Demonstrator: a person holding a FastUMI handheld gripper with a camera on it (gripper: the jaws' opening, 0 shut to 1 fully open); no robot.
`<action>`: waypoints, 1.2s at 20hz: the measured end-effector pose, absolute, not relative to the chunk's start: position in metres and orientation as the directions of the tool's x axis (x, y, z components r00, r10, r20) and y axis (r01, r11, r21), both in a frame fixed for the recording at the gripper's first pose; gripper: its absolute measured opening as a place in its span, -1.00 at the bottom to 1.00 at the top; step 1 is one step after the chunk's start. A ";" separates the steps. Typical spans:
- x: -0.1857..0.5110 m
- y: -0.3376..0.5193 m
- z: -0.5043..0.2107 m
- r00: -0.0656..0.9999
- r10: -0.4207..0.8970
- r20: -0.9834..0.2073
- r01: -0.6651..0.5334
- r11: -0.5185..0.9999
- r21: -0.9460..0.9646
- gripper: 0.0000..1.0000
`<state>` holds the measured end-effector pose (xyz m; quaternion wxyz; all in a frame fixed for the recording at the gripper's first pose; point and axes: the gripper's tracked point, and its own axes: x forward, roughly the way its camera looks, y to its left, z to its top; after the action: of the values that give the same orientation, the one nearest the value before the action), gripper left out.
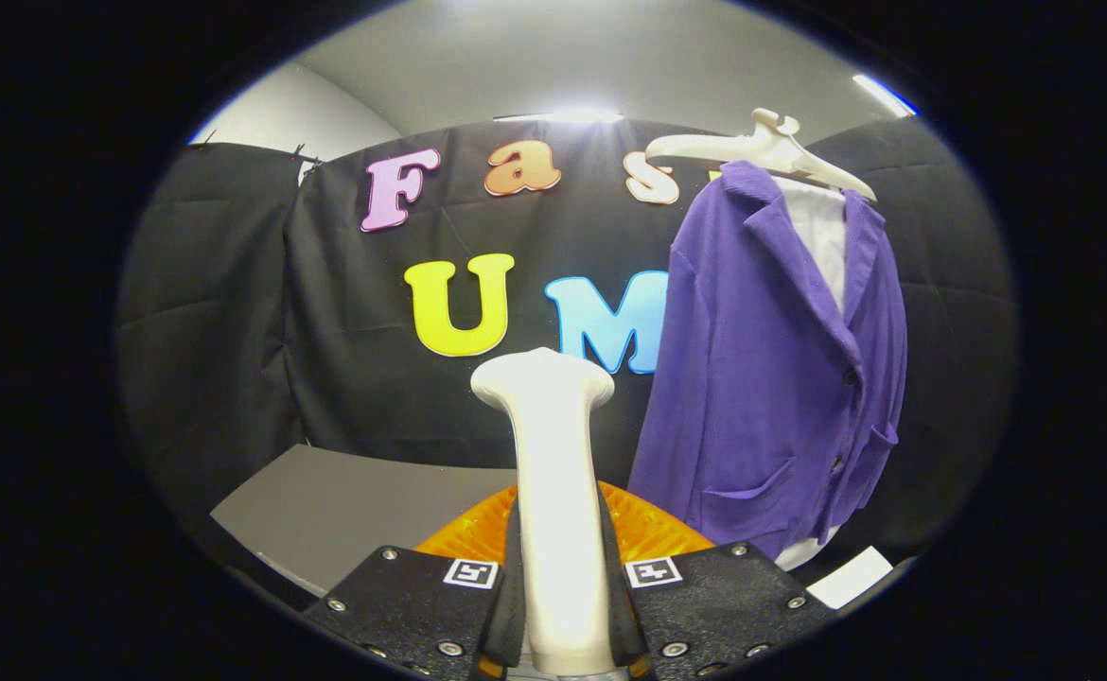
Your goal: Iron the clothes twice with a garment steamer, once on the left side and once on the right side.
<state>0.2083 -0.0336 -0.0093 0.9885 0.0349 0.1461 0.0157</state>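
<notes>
Your fingers (pixel 561 605) are closed on the handle of the white plastic garment steamer (pixel 553 492), one on each side of its shaft, and its flared head rises upright just ahead of them. An orange ribbed translucent piece (pixel 653 525) sits just behind the shaft at finger level; what it belongs to cannot be told. The purple corduroy jacket (pixel 781 378) hangs over a white inner garment (pixel 823 232) on a cream plastic hanger (pixel 766 147), beyond the fingers and off to the right, in front of the black cloth wall (pixel 232 312). The grey tabletop (pixel 345 511) lies below, to the left of the steamer. The steamer head stands well apart from the jacket, and no contact with the fabric is visible. Judge the task to be at its early stage: the steamer is in hand, but neither the left-side pass nor the right-side pass shows as begun. You still have to bring the head across to the jacket front and run both passes.
</notes>
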 end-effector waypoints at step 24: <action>0.190 -0.207 0.071 0.945 -0.279 -0.173 0.295 0.952 0.080 -0.31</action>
<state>0.1904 -0.2071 0.0708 0.9847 0.0524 0.0801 -0.1458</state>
